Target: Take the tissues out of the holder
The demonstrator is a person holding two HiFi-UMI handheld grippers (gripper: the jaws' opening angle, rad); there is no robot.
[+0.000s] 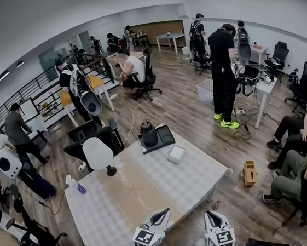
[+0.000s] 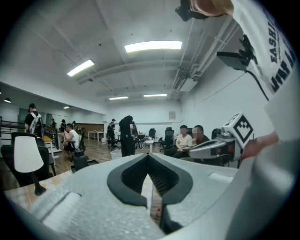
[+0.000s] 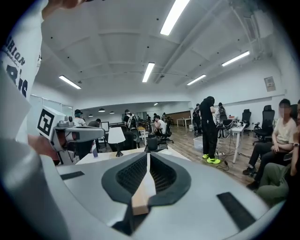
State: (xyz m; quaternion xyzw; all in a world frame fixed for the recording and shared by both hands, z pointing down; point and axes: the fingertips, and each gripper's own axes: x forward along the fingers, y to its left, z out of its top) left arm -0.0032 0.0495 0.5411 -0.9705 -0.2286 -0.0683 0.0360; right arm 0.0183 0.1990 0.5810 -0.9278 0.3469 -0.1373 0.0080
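Two grippers sit at the near edge of the table (image 1: 203, 169), close to the person's body: left gripper (image 1: 166, 210) and right gripper (image 1: 210, 214). Both have their fingers pressed together with nothing pinched; only the tabletop shows through the slot behind the tips.

- Near half of the table is bare cloth. A small blue striped item (image 1: 81, 188) lies off at the left corner, and a white lamp-like stand (image 1: 97, 153) is on the left edge.
- Far end: a white square container (image 1: 175, 153), and just beyond it a black pot-like object (image 1: 149, 134) on a dark tray (image 1: 163, 134).
- Best guess is that the white container is the tissue holder, but it's too small here to confirm, and no tissue is visible.
- Past the table there's a yellow box (image 1: 249, 172) on the floor, plus people standing and seated.

Task looks not started, and the holder is well apart from both grippers.

Risks:
- Reaching in with closed tips would shove the container instead of gripping a tissue.
- The container looks light, so a one-sided pull could drag or tip it. The other gripper should brace it.
- It's a long reach, and the black object is close enough to get knocked.
- A shallow pinch could tear the tissue.
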